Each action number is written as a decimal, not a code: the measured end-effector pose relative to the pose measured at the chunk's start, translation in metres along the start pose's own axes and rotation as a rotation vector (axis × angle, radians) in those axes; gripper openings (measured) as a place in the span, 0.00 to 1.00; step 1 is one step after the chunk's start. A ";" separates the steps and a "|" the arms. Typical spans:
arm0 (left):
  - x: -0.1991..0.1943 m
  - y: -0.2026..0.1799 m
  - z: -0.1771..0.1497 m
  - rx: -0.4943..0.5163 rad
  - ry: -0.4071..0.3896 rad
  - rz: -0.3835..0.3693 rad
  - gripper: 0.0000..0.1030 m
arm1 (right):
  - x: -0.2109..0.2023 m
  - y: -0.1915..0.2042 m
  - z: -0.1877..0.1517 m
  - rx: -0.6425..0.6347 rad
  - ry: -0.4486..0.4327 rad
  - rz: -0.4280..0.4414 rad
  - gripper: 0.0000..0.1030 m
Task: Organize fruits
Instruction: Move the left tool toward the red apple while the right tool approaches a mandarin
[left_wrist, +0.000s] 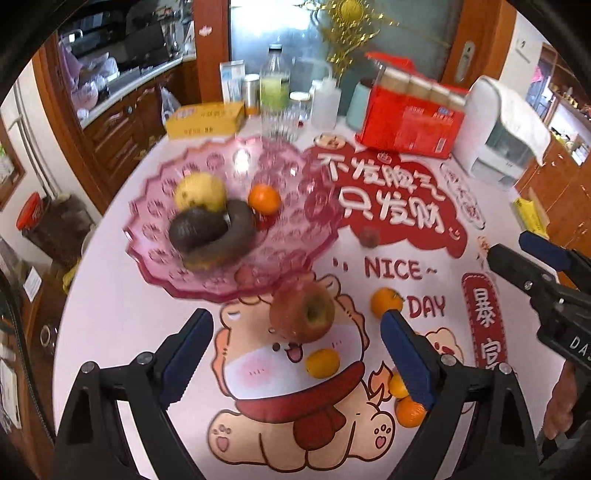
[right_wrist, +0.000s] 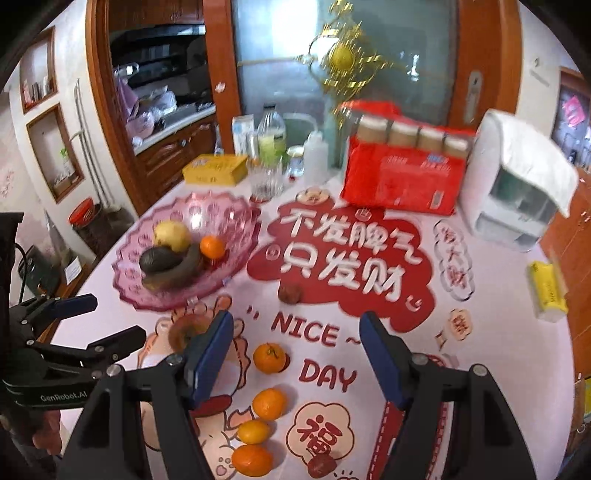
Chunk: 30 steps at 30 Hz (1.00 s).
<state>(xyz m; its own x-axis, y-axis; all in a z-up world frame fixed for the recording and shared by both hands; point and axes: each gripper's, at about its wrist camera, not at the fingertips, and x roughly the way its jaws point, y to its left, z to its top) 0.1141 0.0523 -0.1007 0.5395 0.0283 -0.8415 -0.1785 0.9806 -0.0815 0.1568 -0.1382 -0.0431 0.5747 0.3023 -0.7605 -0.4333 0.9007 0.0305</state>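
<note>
left tongs (left_wrist: 297, 345) hanging released over the apple (left_wrist: 302, 314) | right tongs (right_wrist: 295, 350) gaping, empty, above a mandarin (right_wrist: 269, 357) | apple's looking firm and slick, so I'm grabbing across its widest middle

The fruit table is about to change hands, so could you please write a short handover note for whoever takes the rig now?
Left gripper: open, empty, with the red apple on the table just ahead of its fingers.
Right gripper: open, empty, above the loose orange tangerines.
Already in the pink scalloped glass bowl: a yellow pear, a blackened banana and one tangerine.
Still on the table: the apple, four tangerines and two small dark red fruits.
Left to do: move those into the bowl, probably the apple first.
</note>
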 end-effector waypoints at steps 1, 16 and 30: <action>0.006 -0.001 -0.002 -0.006 0.006 0.002 0.89 | 0.006 -0.001 -0.003 -0.006 0.009 0.004 0.69; 0.080 0.007 -0.021 -0.176 0.080 0.017 0.89 | 0.103 0.000 -0.040 -0.068 0.191 0.109 0.69; 0.100 0.016 -0.018 -0.242 0.115 0.002 0.89 | 0.145 0.017 -0.051 -0.117 0.287 0.153 0.49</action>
<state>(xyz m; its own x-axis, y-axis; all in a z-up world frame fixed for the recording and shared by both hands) 0.1509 0.0670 -0.1956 0.4441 -0.0062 -0.8959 -0.3784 0.9051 -0.1938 0.1969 -0.0948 -0.1857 0.2855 0.3159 -0.9048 -0.5856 0.8049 0.0962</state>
